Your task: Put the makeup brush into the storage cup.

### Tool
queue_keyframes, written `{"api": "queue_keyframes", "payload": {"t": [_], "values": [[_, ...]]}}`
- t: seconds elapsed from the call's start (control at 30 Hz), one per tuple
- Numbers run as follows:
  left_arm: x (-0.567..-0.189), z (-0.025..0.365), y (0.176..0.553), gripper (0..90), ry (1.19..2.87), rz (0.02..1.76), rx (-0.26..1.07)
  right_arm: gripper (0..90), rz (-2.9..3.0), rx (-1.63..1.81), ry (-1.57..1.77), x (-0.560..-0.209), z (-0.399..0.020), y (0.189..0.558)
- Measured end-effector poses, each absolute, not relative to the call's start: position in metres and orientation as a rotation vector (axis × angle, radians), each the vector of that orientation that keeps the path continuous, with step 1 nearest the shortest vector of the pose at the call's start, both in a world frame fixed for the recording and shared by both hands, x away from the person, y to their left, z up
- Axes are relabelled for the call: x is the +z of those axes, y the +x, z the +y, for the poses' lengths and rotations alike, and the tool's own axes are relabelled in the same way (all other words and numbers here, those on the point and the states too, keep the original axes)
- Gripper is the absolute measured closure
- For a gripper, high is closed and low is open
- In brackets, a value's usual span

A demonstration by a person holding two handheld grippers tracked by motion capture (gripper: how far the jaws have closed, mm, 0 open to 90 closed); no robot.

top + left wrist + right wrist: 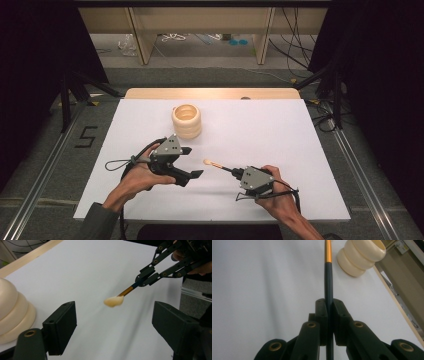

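Observation:
A brush with a dark handle, a gold ferrule and a cream tip hangs just above the white table. My right gripper is shut on its handle, with the tip pointing left towards my left gripper. The left gripper stands open, and in the left gripper view the brush tip floats ahead of its spread jaws without touching them. A cream ribbed pot stands upright behind the left gripper, apart from both grippers.
The white table top has a wooden strip along its far edge. Dark floor, metal rails and stand legs surround the table. The pot sits near that far edge, to the right of the brush in the right gripper view.

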State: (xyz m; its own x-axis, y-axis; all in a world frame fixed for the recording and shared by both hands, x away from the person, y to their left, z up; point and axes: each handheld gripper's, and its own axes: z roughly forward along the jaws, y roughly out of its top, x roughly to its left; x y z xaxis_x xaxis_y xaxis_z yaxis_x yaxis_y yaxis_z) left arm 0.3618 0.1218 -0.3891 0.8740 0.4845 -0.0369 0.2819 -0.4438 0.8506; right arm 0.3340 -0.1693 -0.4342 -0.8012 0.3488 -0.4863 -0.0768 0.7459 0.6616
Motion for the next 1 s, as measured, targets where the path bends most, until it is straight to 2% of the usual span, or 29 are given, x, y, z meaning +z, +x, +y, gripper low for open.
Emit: {"api": "queue_keyframes", "payload": {"t": [0.43, 0.77, 1.0], "values": [[-0.414, 0.125, 0.35, 19.5, 1.948, 0.719, 0.29, 84.5, 2.266, 1.163, 0.383, -0.428, -0.174, 0.344], [-0.419, 0.119, 0.348, 20.4, 1.83, 0.745, 0.246, 84.4, 2.261, 1.293, 0.441, -0.43, -0.172, 0.345], [-0.421, 0.116, 0.348, 20.6, 1.819, 0.719, 0.244, 84.4, 2.255, 1.373, 0.457, -0.431, -0.17, 0.347]]}}
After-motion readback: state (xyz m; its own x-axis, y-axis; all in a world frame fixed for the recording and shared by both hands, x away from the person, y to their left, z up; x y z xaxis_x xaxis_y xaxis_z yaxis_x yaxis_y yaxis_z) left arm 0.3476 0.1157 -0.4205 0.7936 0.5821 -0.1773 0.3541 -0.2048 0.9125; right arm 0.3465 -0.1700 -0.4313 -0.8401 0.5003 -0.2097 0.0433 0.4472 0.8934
